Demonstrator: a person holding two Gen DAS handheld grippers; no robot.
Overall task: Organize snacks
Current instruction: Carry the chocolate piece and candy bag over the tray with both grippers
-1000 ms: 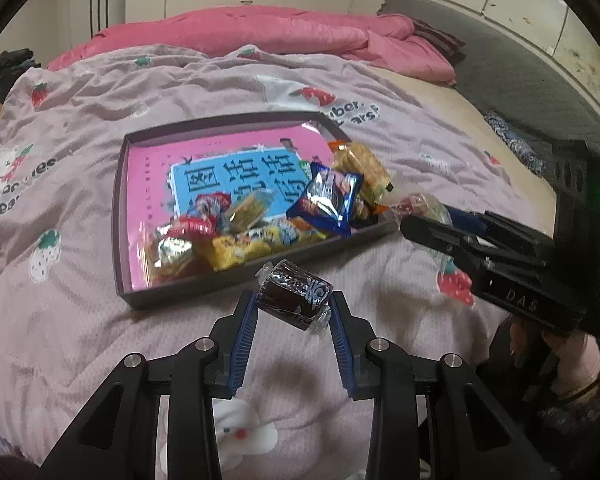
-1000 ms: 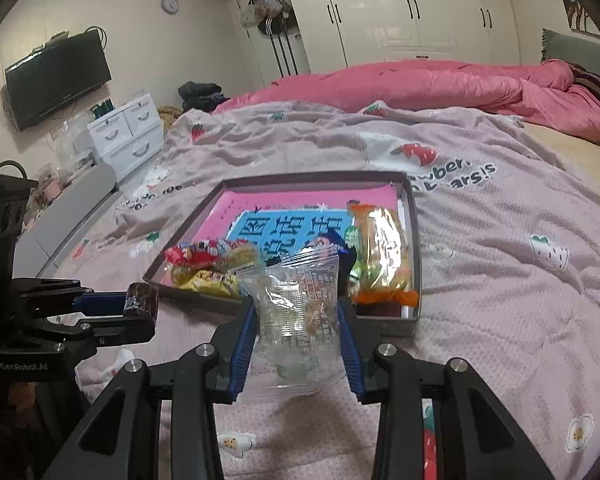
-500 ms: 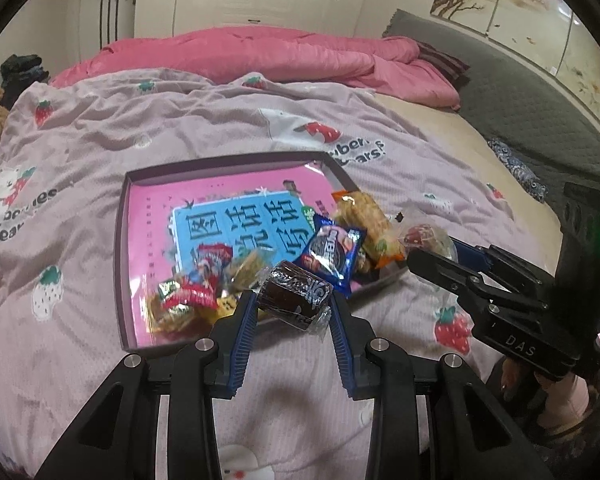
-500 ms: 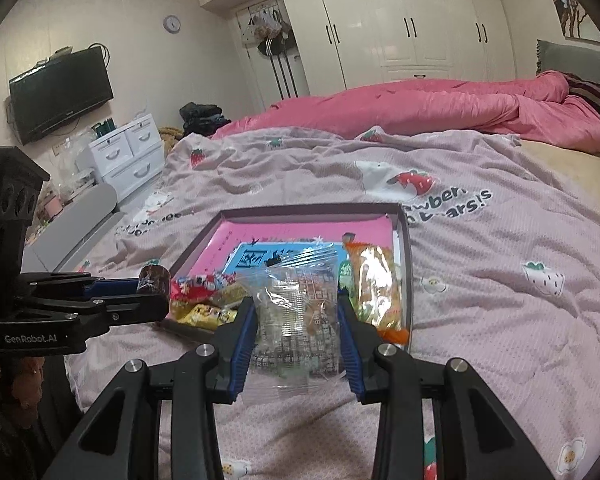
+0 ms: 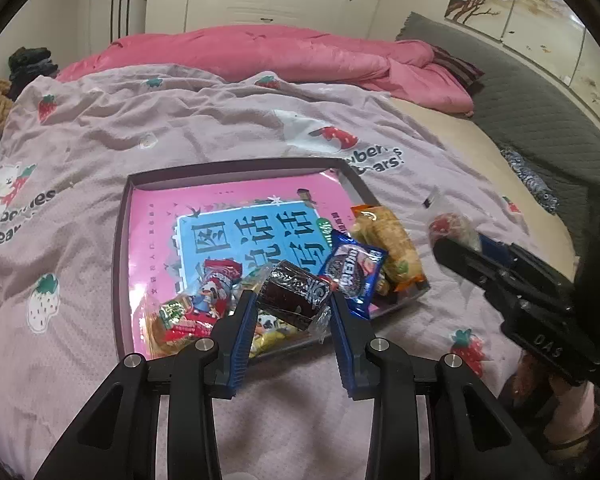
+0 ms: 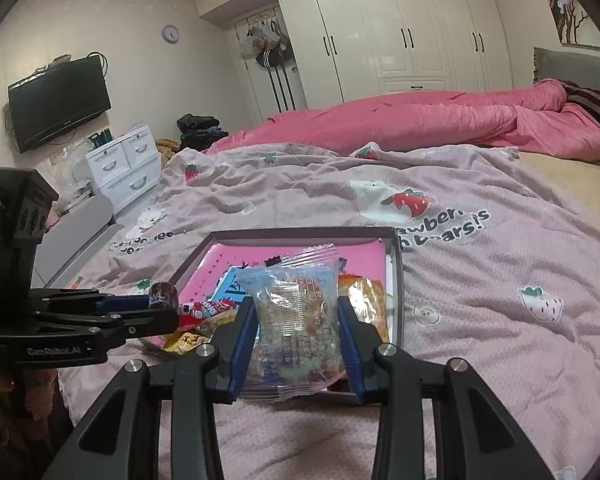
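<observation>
Above a pink bedspread (image 5: 204, 128), the left gripper (image 5: 294, 304) clamps a dark wrapped cake (image 5: 296, 294) over the near edge of a snack-filled tray (image 5: 121, 264), while the right gripper (image 6: 298, 320) pinches a clear snack packet (image 6: 296, 320) beside the tray's right side.

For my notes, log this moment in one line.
left tongs: shut on brown snack | right tongs: shut on clear packet | both above tray

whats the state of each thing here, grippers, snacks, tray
left hand-held gripper: shut on dark wrapped cake
right hand-held gripper: shut on clear snack bag
tray: lying on the bed, holding loose snacks
blue cookie pack: in the tray, unopened
wardrobe doors: closed
</observation>
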